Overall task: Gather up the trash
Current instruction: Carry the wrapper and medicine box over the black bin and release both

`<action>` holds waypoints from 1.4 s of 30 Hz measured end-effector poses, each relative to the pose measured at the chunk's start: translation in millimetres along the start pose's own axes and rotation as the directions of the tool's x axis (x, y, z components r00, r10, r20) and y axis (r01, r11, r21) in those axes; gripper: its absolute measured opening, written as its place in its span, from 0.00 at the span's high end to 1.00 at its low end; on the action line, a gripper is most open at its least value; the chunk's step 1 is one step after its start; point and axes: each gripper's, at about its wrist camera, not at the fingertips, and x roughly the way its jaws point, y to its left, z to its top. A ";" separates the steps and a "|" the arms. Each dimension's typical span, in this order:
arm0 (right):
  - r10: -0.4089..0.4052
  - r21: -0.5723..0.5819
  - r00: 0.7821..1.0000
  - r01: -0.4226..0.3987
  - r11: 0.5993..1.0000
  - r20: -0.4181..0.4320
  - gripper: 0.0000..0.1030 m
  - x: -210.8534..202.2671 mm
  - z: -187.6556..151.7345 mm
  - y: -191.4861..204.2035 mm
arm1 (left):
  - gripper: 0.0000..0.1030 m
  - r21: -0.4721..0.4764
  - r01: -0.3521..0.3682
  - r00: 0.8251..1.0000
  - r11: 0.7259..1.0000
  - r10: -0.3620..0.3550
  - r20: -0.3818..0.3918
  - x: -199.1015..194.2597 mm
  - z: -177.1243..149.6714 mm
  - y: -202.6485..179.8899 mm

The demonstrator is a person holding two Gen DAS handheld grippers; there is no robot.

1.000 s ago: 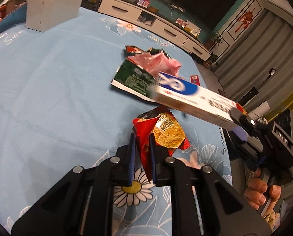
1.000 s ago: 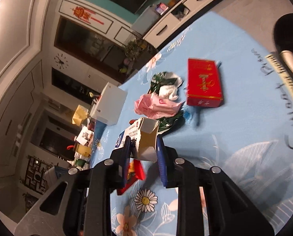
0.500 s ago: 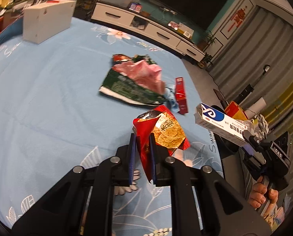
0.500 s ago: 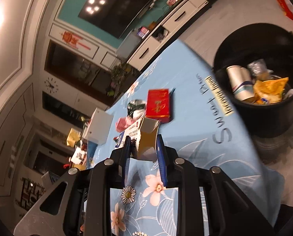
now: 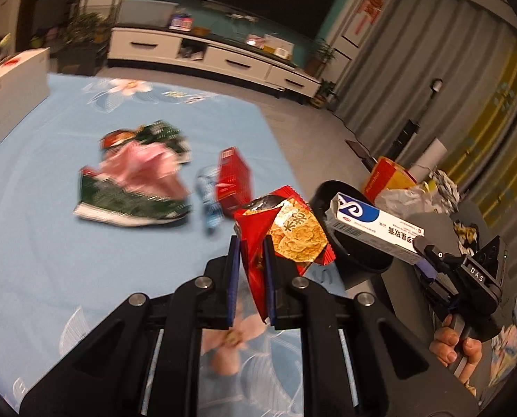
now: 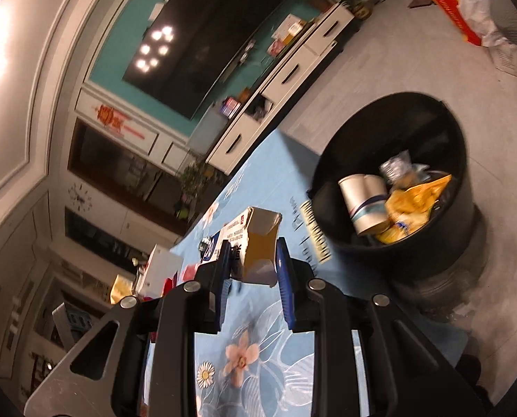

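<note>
The left tongs (image 5: 249,260) are pinching a red snack wrapper (image 5: 282,229), which is sticking up from between the blue pads and fanning out toward the black bin (image 5: 355,253), with its crumpled gold face turned to the camera. The right tongs (image 6: 251,264) are gripping a white-and-blue toothpaste box (image 6: 255,243) by one end; its open flap is pointing toward the bin (image 6: 397,160), and in the left wrist view the box (image 5: 373,226) is reaching out across the bin's rim from the right tongs (image 5: 421,253) held in the person's hand (image 5: 453,347). The bin is sitting on the floor just beside the edge of the blue flowered desk (image 5: 32,243), and a paper cup (image 6: 362,205) and a yellow bag (image 6: 411,205) are lying inside it. Farther from the bin, on the desk, a red box (image 5: 234,180) is lying near a blurred heap that seems to be a pink bag (image 5: 140,170) on a green wrapper (image 5: 126,205). A white box (image 5: 11,87) is standing well apart from the bin, at the desk's far side.
</note>
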 end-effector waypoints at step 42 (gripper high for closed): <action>-0.456 -0.051 0.866 0.475 0.878 0.206 0.48 17.3 42.9 -78.2 | 0.34 0.263 0.083 0.972 0.961 -0.020 -0.233 183.7 9.5 -135.3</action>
